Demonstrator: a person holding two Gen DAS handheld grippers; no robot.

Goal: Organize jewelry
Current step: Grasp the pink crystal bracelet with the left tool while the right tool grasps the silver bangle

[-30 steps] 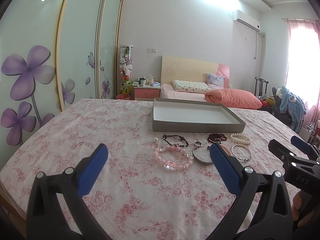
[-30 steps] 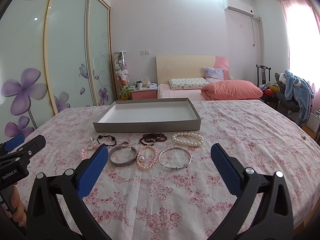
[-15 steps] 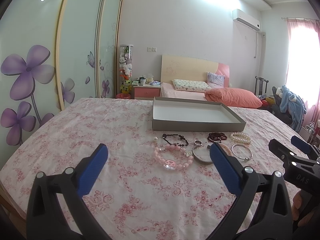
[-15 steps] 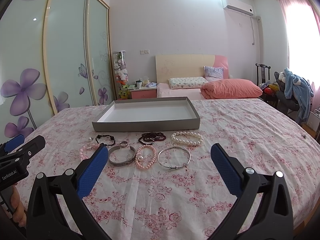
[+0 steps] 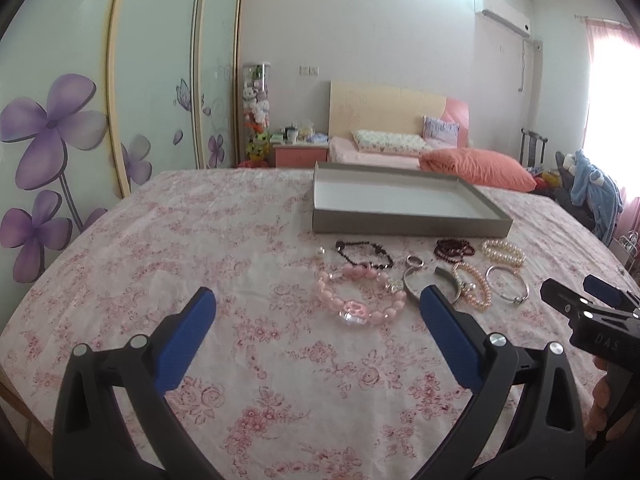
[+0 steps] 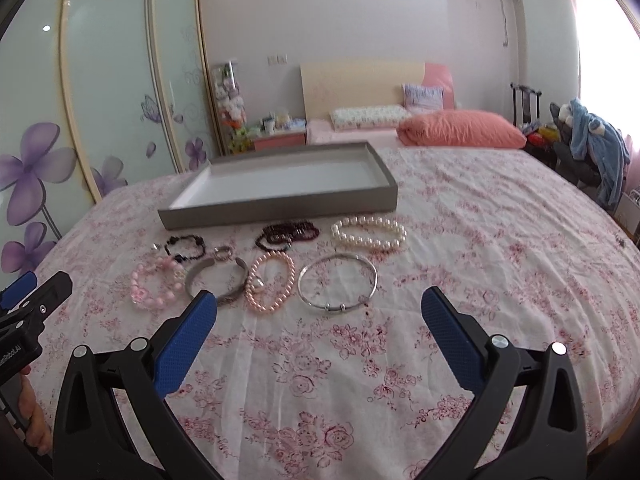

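Floral pink bedsheet (image 6: pixel 460 240) covers the near bed. Behind it, a second bed with beige headboard (image 6: pixel 360 80), orange pillow (image 6: pixel 464 130), floral pillow (image 5: pixel 390 142). Pink nightstand (image 5: pixel 300 155) holds clutter. Wardrobe doors (image 5: pixel 60 100) with purple flowers on the left. Air conditioner (image 5: pixel 502 14) up high. Blue robe (image 6: pixel 596 144) on chair at right.

The right gripper (image 6: pixel 318 312), jaws spread wide and holding nothing, hangs over a floral sheet (image 6: pixel 460 240). Ahead lies a grey tray (image 6: pixel 280 204), its white floor bare. In front of it sit a black bead bracelet (image 6: pixel 186 246), a dark red strand (image 6: pixel 288 234) and a white pearl bracelet (image 6: pixel 368 234); nearer, a pink bead bracelet (image 6: pixel 154 286), a silver cuff (image 6: pixel 218 280), a pink pearl bracelet (image 6: pixel 270 286) and a silver bangle (image 6: pixel 338 284). A small ring (image 6: pixel 222 254) rests behind the cuff. The left gripper (image 6: pixel 24 300) shows at the left edge.
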